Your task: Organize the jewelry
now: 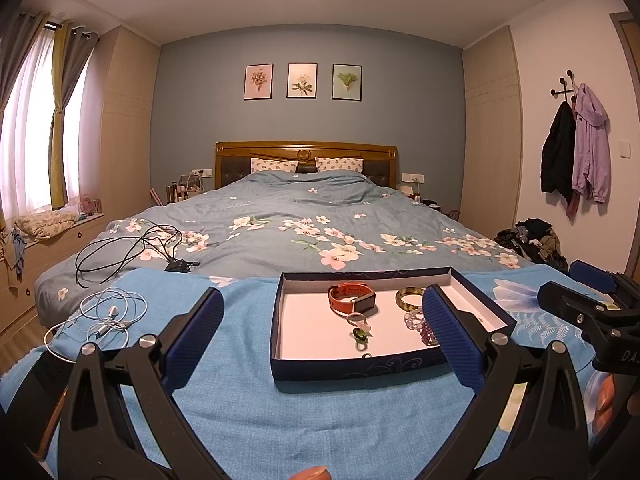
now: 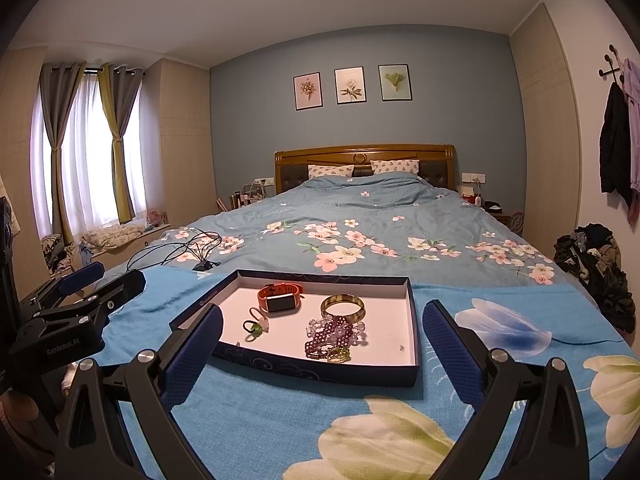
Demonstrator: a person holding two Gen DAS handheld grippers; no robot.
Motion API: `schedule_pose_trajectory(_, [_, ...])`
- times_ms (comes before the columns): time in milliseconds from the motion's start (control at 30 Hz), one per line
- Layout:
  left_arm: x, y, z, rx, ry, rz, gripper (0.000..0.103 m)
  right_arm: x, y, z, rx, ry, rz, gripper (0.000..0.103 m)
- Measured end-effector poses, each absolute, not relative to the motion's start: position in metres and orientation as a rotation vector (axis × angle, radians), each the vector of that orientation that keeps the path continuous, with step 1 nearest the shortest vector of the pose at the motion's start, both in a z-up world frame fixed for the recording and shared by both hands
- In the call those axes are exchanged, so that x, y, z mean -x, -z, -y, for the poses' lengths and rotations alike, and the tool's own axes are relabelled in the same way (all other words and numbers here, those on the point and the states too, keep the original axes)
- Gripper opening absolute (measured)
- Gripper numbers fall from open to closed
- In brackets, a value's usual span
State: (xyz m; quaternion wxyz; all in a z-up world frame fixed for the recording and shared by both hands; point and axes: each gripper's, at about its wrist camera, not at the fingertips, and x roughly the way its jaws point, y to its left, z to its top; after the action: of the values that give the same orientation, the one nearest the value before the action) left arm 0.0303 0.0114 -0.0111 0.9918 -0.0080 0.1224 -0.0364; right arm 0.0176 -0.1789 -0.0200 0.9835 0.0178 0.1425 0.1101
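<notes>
Blue cloth (image 2: 280, 412): spread over the foot end of the bed (image 2: 360, 216), printed with large pale flowers toward its right edge.
Box lid tray (image 2: 412, 320): dark blue walls, white floor, sitting flat on the cloth near its far edge; both grippers face it from the near side.
Watch (image 2: 280, 298): orange strap, rectangular face, lying in the tray's far left part.
Bangle (image 2: 343, 305): gold-coloured, flat on the tray floor just right of the watch.
Bead bracelets (image 2: 332, 338): a heap of purple, clear and greenish beads in front of the bangle, toward the tray's near edge (individual strands are hard to separate).
Small pieces (image 2: 256, 327): a pale ring-like loop and a green-and-black item near the tray's left wall; one tiny speck lies alone near the right near corner.
Left gripper (image 1: 320, 336): fingers spread wide, holding nothing, above the cloth with the tray seen between them.
Right gripper (image 2: 320, 344): also spread wide and empty, its blue pads flanking the tray's near edge without touching it.
White earphones (image 1: 108, 316): coiled at the cloth's left edge.
Black cable (image 1: 128, 252): looped on the floral duvet beyond the cloth's far left corner.
</notes>
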Motion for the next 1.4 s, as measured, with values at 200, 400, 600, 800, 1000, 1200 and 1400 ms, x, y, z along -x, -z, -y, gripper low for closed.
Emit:
schedule_pose_trajectory(200, [-0.0315,0.0121,-0.0099,0.009,0.07,-0.243,0.098,-0.0192,0.0188,0.1804,-0.036,-0.22,-0.289,0.097])
schedule_pose_trajectory(400, [-0.0317,0.012,-0.0095,0.008,0.07,-0.242,0.098,-0.0193,0.0188,0.1799,-0.036,-0.22,-0.29,0.097])
schedule_pose_trajectory(600, [-0.031,0.0121,-0.0086,0.008,0.068,-0.241,0.098,-0.0199,0.0188,0.1797,-0.037,-0.22,-0.29,0.097])
schedule_pose_trajectory(800, [-0.0308,0.0119,-0.0083,0.005,0.07,-0.241,0.098,-0.0204,0.0192,0.1798,-0.038,-0.219,-0.293,0.097])
schedule_pose_trajectory(1000, [-0.0309,0.0122,-0.0084,0.006,0.071,-0.244,0.098,-0.0208,0.019,0.1815,-0.041,-0.218,-0.294,0.097])
schedule_pose_trajectory(1200, [-0.0309,0.0123,-0.0083,0.002,0.072,-0.244,0.098,-0.0211,0.019,0.1812,-0.041,-0.217,-0.296,0.097])
schedule_pose_trajectory(1400, [-0.032,0.0134,-0.008,0.002,0.075,-0.247,0.098,-0.0213,0.0191,0.1808,-0.042,-0.217,-0.296,0.097])
